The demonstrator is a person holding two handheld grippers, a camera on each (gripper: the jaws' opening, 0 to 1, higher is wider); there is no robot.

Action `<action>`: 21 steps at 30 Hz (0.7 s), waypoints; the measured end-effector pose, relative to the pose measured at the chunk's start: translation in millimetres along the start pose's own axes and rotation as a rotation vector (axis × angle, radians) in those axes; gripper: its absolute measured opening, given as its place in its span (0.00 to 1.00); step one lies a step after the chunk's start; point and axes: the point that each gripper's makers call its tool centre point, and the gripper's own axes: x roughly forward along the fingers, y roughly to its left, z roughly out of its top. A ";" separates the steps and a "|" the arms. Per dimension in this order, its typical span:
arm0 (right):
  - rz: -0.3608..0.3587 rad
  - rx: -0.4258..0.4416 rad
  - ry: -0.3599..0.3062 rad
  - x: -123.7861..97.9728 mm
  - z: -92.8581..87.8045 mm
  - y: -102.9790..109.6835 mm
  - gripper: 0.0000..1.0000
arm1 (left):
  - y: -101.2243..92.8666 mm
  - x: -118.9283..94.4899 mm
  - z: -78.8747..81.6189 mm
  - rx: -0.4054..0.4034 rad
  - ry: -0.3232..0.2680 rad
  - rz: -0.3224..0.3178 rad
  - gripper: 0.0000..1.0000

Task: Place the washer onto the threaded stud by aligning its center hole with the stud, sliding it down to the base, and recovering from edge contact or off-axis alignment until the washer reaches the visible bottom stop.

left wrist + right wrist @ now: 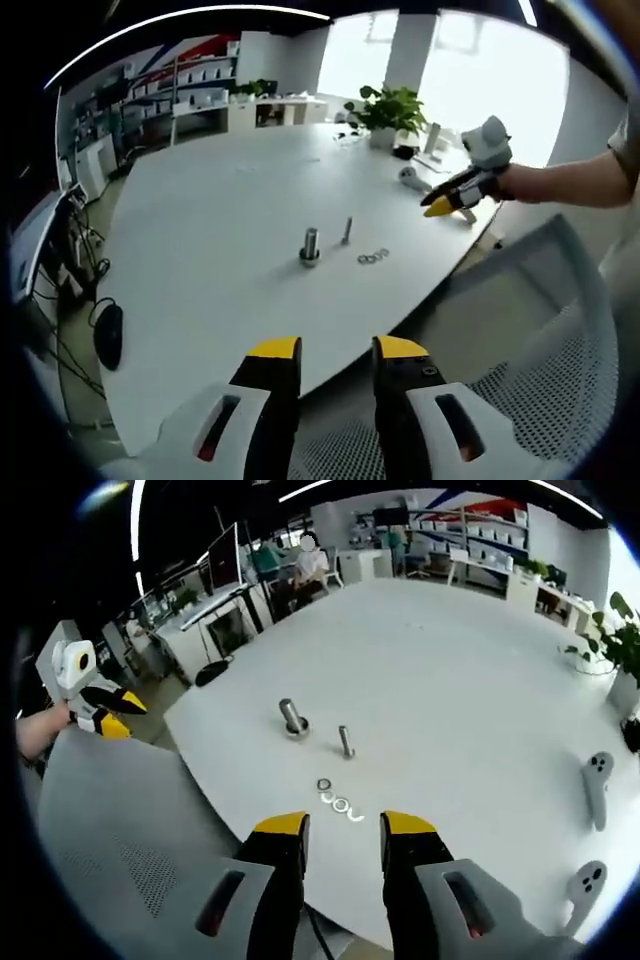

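1. White tabletop (450, 660) carries everything: a row of small washers (340, 802) lies flat near the edge closest to me, with a thin stud (346, 742) standing just beyond them and a thicker bolt (292, 718) off to one side of it. Nothing is threaded on yet.
2. My right tool (345, 830) hangs above the washers, jaws apart and holding nothing. My left tool (337, 350) is likewise spread and empty, back off the tabletop's edge over a mesh chair (560, 330).
3. The washers sit touching one another, so I judge a pinch could lift two at once or flick the neighbours away.
4. They lie flat and thin; my jaws may slide over the rim instead of catching it, and scrape the tabletop.
5. The stud looks slender, so a tilted washer would likely catch on the threads and jam partway.
6. I could mistake the bolt for the stud.
7. A nudge might topple the stud.
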 end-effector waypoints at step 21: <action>0.007 -0.092 0.158 52.7 -40.3 -40.9 0.37 | 3.2 2.7 -9.6 0.005 0.052 0.014 0.26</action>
